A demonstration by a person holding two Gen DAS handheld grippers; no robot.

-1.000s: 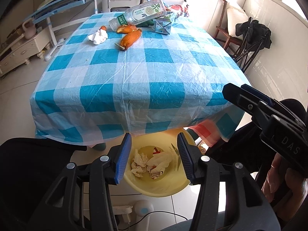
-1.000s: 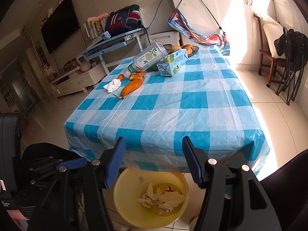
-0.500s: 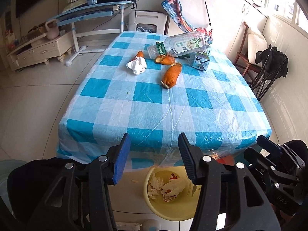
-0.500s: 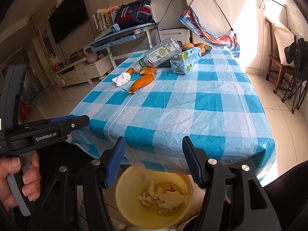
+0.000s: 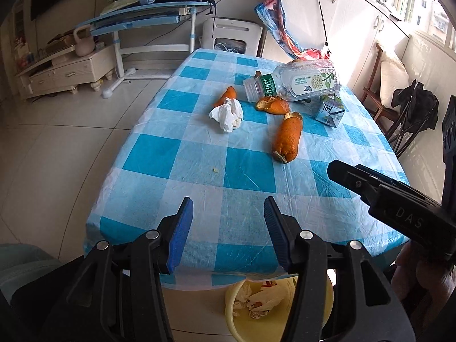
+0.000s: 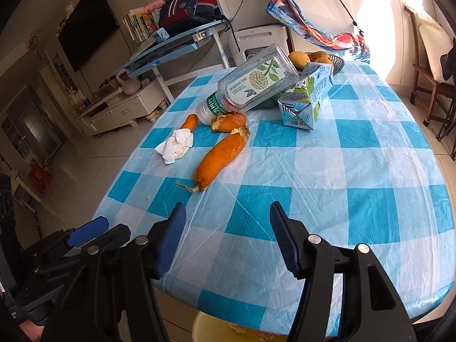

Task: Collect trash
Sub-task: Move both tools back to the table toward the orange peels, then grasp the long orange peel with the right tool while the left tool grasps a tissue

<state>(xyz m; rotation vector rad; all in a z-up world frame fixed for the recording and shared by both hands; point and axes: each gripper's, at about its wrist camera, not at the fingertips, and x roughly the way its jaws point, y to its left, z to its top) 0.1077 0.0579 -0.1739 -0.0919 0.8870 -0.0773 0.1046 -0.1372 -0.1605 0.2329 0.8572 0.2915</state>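
On the blue-checked table (image 5: 199, 171) lie a long orange peel (image 5: 287, 138) (image 6: 219, 159), a crumpled white tissue (image 5: 228, 114) (image 6: 176, 145), two smaller peel pieces (image 5: 273, 105) (image 5: 228, 95), a capless plastic bottle (image 5: 296, 82) (image 6: 253, 84) and a drink carton (image 5: 330, 112) (image 6: 305, 99). The bottle leans on the carton. My left gripper (image 5: 228, 202) is open and holds nothing, hovering over the near table edge. My right gripper (image 6: 226, 208) is also open and holds nothing, a little nearer the long peel. A yellow bin (image 5: 285, 322) (image 6: 228, 333) with tissues sits on the floor under that edge.
A fruit bowl (image 6: 319, 57) stands at the far end of the table. A wooden chair (image 5: 382, 85) and a black folded frame (image 5: 413, 111) stand to the right. A blue desk (image 5: 148, 20) and a white cabinet (image 5: 65, 68) are at the back left.
Both grippers have moved from above the yellow bin to over the table's near edge. The trash on the table looks closer and the bin has slid to the bottom of both views.
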